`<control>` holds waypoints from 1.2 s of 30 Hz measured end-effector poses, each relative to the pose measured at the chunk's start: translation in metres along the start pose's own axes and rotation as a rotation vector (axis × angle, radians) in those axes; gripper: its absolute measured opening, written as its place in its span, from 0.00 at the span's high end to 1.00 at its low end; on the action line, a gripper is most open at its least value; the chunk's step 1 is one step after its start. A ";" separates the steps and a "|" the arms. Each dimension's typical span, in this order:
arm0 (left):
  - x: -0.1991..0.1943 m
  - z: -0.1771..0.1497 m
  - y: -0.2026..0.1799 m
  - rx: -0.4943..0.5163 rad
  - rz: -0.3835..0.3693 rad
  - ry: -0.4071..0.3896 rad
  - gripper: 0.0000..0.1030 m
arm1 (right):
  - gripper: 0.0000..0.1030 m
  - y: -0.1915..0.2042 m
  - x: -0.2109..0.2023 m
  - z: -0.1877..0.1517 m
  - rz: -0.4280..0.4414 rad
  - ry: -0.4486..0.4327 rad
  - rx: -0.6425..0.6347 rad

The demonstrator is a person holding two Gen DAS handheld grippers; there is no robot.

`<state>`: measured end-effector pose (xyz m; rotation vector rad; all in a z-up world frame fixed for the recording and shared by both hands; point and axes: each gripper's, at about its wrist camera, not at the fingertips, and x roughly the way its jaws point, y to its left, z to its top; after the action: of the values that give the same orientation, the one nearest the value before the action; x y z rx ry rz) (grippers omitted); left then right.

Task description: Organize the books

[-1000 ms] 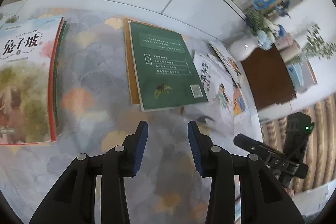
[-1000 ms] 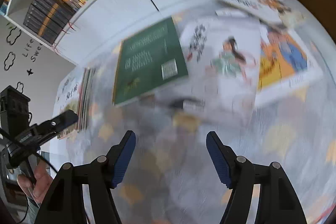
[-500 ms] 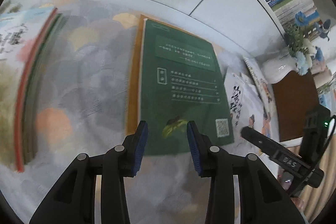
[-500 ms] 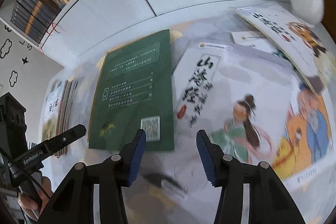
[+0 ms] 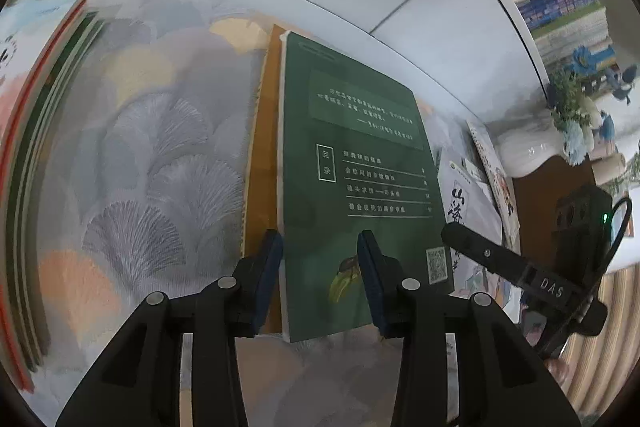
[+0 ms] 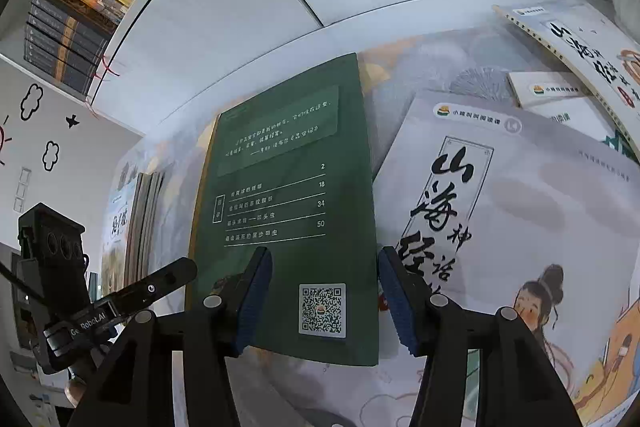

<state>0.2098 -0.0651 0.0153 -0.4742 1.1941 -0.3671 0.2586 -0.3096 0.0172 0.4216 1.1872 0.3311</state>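
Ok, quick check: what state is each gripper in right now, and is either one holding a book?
Left gripper: open, holding nothing, over the green book.
Right gripper: open, holding nothing; jaws just opened a little, over the same book's near edge.

We count two grippers (image 5: 320, 279) (image 6: 325, 297), one green book (image 6: 288, 211), three white picture books (image 6: 520, 227), one stack (image 5: 36, 187) far left, one vase (image 5: 528, 151).

Matt green paper book cover (image 6: 288, 211), patterned tablecloth (image 5: 152, 163), glossy white vase (image 5: 528, 151)
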 end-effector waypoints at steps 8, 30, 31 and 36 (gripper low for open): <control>-0.005 -0.040 -0.024 0.070 -0.001 0.066 0.65 | 0.46 -0.009 -0.028 -0.037 -0.031 0.027 -0.020; -0.019 -0.233 -0.112 0.233 0.058 0.239 0.66 | 0.47 -0.098 -0.146 -0.230 -0.117 0.092 0.005; -0.018 -0.232 -0.110 0.212 0.061 0.219 0.68 | 0.47 -0.100 -0.144 -0.223 -0.112 0.062 0.010; -0.017 -0.235 -0.109 0.144 0.060 0.161 0.71 | 0.47 -0.106 -0.128 -0.211 -0.084 -0.003 0.039</control>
<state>-0.0196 -0.1859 0.0189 -0.2880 1.3246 -0.4429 0.0196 -0.4321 0.0049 0.4048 1.2067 0.2344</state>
